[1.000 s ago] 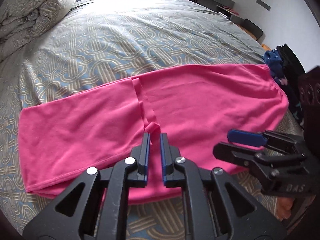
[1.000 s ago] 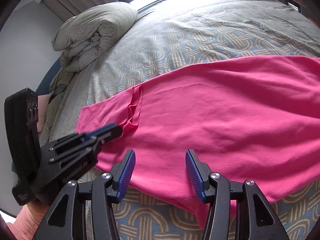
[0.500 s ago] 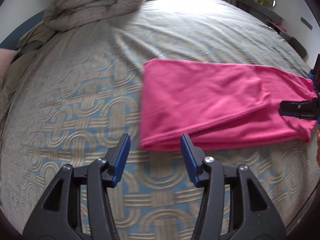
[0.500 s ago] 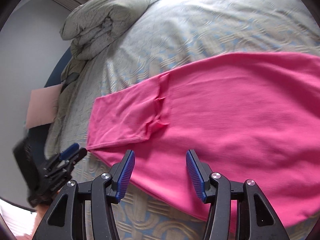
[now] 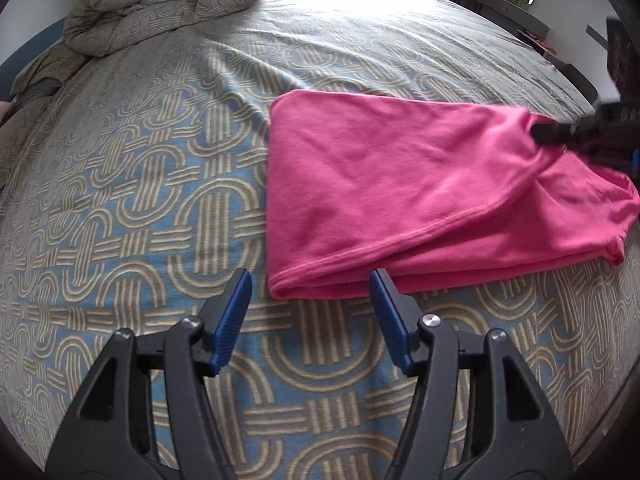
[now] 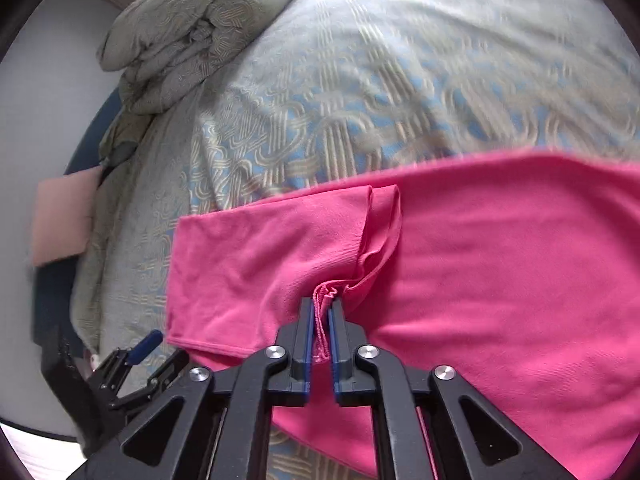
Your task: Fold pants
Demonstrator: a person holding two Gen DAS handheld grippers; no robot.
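Pink pants (image 5: 400,184) lie folded over on the patterned bedspread (image 5: 132,168), right of centre. The left gripper (image 5: 310,304) hangs with its blue-padded fingers spread wide and empty, just short of the folded edge. The right gripper (image 6: 321,320) is clenched on a bunched pinch of the pants' fabric. A rolled duvet (image 6: 192,32) sits at the far end.

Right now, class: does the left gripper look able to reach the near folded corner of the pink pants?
Probably yes. The left gripper is open, the folded corner of the pink pants lies just ahead between its fingers, and only bare bedspread lies between them.
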